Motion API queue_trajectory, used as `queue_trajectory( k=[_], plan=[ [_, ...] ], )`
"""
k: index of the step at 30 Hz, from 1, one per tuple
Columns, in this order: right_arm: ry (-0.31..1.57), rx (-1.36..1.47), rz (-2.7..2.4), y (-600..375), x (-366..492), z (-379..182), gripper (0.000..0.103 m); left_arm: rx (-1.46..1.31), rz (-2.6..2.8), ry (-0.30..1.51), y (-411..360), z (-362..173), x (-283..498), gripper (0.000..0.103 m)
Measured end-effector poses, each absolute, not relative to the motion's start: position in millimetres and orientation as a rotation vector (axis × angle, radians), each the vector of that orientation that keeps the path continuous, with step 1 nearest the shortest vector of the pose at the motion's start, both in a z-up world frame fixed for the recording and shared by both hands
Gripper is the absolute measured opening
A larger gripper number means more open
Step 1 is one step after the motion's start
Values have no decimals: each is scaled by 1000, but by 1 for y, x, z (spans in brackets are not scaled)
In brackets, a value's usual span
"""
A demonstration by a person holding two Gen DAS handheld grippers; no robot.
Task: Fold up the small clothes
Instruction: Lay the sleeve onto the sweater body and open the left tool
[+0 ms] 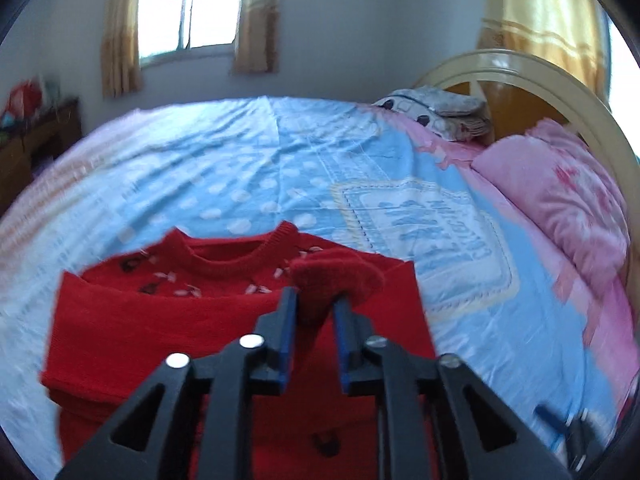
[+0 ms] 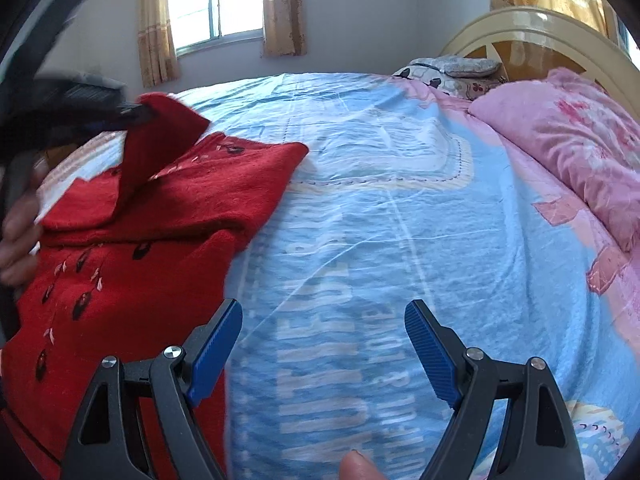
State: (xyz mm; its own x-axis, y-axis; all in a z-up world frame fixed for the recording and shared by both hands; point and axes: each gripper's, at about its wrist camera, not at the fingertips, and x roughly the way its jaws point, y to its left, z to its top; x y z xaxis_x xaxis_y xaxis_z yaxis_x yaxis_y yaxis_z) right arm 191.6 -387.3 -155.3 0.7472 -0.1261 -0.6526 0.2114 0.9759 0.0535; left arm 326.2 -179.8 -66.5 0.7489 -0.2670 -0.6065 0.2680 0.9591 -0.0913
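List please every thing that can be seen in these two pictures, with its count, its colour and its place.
red sweater: one, red with small dark and pale motifs, on the left part of the bed, one sleeve lifted.
bedsheet: one, light blue with white dots and a pink border, covering the bed.
pink pillow: one, pink with flowers, at the headboard.
grey folded bedding: one pile, grey and patterned, beside the pink pillow.
headboard: one, cream and brown, far right.
window: one, bright, on the back wall.
curtains: tan, beside the window; more hang behind the headboard.
left gripper: black with blue pads, shut on the sleeve.
right gripper: black with blue pads, open above the bedsheet.
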Motion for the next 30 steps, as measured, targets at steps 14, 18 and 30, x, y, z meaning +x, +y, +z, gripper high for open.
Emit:
queue_trajectory(
  k=[14, 18, 30],
  plan=[
    [595, 219, -79, -374, 199, -124, 83, 110, 49, 634, -9, -108, 288, 82],
    [634, 263, -11, -357, 241, -109, 73, 65, 84, 688, 5, -121, 301, 82],
    [848, 148, -84, -328, 339, -150, 37, -62, 132, 841, 30, -158, 315, 94]
  ],
)
